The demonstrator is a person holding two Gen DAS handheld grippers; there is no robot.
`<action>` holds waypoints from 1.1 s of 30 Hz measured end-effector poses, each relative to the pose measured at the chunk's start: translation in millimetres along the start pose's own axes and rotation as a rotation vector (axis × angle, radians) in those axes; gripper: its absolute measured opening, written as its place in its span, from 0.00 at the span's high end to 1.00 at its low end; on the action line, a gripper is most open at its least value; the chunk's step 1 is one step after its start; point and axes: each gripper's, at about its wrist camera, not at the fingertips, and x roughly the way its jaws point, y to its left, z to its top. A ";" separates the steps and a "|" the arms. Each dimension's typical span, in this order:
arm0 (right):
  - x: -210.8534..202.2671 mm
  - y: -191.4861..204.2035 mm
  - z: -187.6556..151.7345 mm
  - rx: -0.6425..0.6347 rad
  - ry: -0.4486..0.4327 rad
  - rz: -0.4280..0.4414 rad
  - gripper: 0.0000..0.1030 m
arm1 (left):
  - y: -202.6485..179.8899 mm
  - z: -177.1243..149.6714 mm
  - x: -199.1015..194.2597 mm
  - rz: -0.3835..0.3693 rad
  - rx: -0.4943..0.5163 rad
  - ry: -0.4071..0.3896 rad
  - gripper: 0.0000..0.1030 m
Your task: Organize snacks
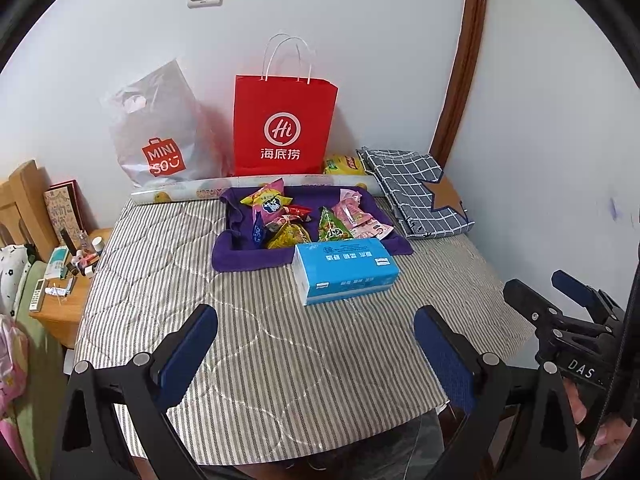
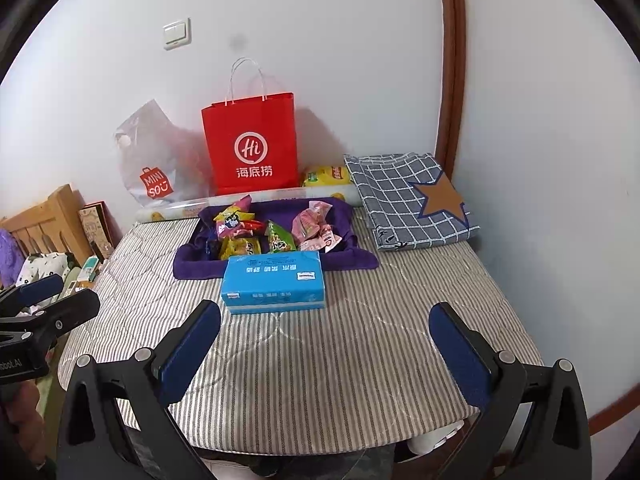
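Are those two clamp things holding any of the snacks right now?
No. The left gripper and right gripper both hover with jaws wide open over the striped cover, short of the snacks.

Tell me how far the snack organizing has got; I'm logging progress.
Barely started, it seems. Done: nothing clearly; the snack packets lie jumbled in the purple cloth tray. In hand: nothing; the left gripper and right gripper hover over the striped cover, jaws open. Left: sorting the packets.

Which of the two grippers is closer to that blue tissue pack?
Roughly equal, perhaps the right. The tissue pack sits just ahead of the right gripper, slightly left of centre. From the left gripper it lies ahead, slightly right. Both are open, touching nothing.
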 end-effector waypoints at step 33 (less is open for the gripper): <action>-8.8 8.2 -2.9 -0.020 -0.011 0.000 0.01 | 5.1 -2.4 -8.4 0.009 -0.013 -0.014 0.03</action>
